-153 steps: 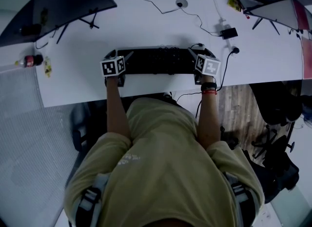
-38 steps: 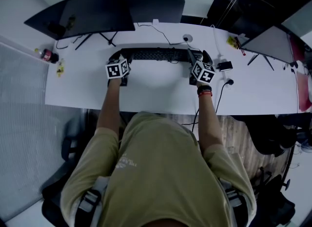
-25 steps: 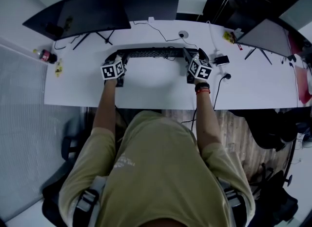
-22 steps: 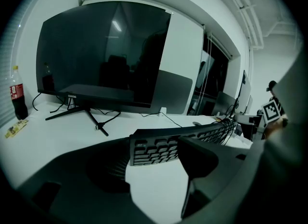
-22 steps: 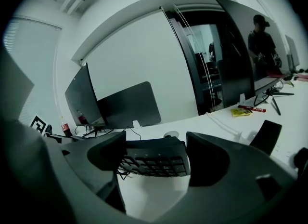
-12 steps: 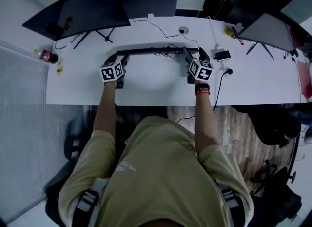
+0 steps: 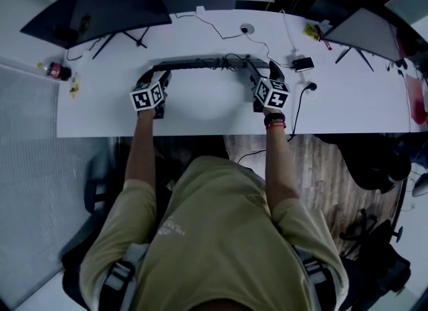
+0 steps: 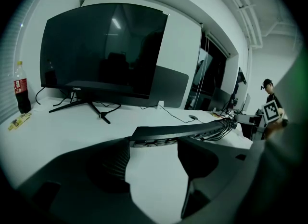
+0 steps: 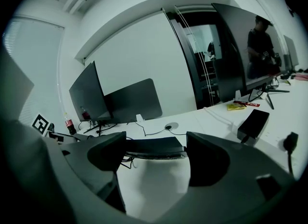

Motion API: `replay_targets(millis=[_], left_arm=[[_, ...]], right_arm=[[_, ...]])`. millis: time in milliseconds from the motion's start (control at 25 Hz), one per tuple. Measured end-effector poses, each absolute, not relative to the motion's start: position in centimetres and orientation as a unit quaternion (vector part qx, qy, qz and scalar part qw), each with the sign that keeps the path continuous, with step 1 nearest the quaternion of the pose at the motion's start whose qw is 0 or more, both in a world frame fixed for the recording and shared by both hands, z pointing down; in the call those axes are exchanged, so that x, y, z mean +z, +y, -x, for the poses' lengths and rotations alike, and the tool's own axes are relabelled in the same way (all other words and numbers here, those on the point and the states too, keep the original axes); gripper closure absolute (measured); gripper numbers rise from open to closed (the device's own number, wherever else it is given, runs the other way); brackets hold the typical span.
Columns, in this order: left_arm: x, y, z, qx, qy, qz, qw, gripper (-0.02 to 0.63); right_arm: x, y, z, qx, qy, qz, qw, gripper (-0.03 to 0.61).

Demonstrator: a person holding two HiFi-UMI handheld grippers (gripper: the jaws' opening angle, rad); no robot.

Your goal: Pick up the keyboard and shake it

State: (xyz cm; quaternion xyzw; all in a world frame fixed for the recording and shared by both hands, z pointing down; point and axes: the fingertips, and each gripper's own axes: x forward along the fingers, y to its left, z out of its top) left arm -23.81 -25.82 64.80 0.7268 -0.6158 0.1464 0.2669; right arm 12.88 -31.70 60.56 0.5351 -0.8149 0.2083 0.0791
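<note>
keyboard (image 7: pixel 200 63) over desk (image 7: pixel 200 112), monitor (image 7: pixel 100 5) behind, bottle (image 7: pixel 51 70) far left

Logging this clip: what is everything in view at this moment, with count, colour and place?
keyboard: 1, black, raised above the desk, one end in each gripper
desk: 1, white, spans the head view
monitors: 2, dark, one at the far left of the desk, one at the far right
bottle: 1, red label, left end of desk
yellow packets: 2, one beside the bottle, one by the right monitor
power adapter: 1, black, on the desk right of the keyboard
person's shirt: 1, olive, bottom of the head view
left gripper: 1, dark, closed on the keyboard's left end
right gripper: 1, dark, closed on its right end
</note>
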Motion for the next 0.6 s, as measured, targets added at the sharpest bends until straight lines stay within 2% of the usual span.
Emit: replay_targets(millis=[600], left_arm=[[66.8, -23.0, 23.3, 0.17, -0.613, -0.727, 0.258, 0.296]], right_arm=[[63.8, -28.3, -13.4, 0.243, -0.815, -0.518, 0.087, 0.187]])
